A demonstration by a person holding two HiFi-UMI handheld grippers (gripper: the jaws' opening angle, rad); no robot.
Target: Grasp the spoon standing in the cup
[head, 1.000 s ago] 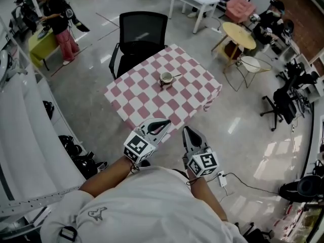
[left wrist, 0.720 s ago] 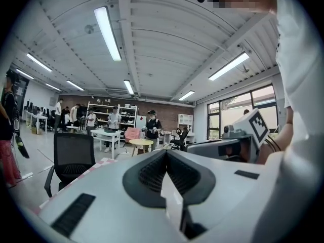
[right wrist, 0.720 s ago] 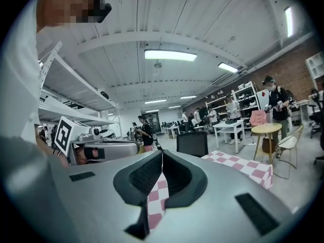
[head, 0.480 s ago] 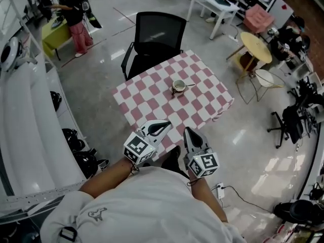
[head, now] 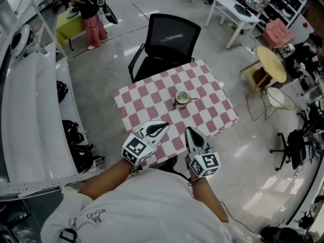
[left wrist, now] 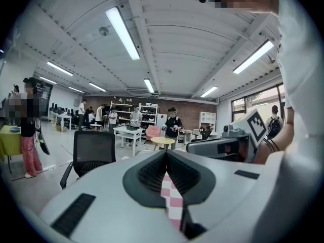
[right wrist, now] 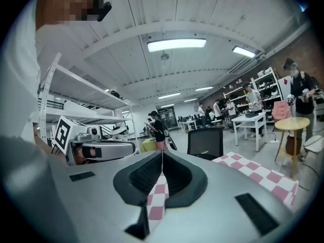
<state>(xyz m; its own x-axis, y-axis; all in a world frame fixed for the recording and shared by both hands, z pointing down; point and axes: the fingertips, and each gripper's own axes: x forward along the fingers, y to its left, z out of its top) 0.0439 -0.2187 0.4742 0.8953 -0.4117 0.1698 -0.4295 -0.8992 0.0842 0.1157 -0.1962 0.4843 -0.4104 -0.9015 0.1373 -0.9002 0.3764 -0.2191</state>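
— While the left gripper (head: pixel 163 124) hangs over the near edge of the table (head: pixel 142 92), how do its jaws stand?

— Tips together, nothing between them. Its own view shows the pads meeting at the tip, with only a thin wedge of pink-and-white checked cloth visible below that point.

— And the right gripper (head: pixel 188 130)?

— The same: jaws closed on nothing, a sliver of the checked cloth in the slit. It is just beside the left one, and both point toward the table.

— Where is the cup?

— The cup (head: pixel 181 96) sits near the middle of the table, well apart from both grippers. The spoon (head: pixel 191 100) is in it, its handle leaning out over the rim to the right. Both are small in the head view, and the spoon's bowl end is hidden inside the cup.

— Does either gripper view show them?

— No. Each gripper's own grey body fills the lower half of its view, so neither cup nor spoon appears there.

— And around the table?

— A black office chair (head: pixel 170 37) stands at the far side. White shelving (head: pixel 30 100) runs along the left, cut off by the frame. A round yellow table (head: pixel 271 64) and a white table (head: pixel 234 8) stand to the right. A person in pink trousers (head: pixel 92 6) is at the top edge, partly cut off.
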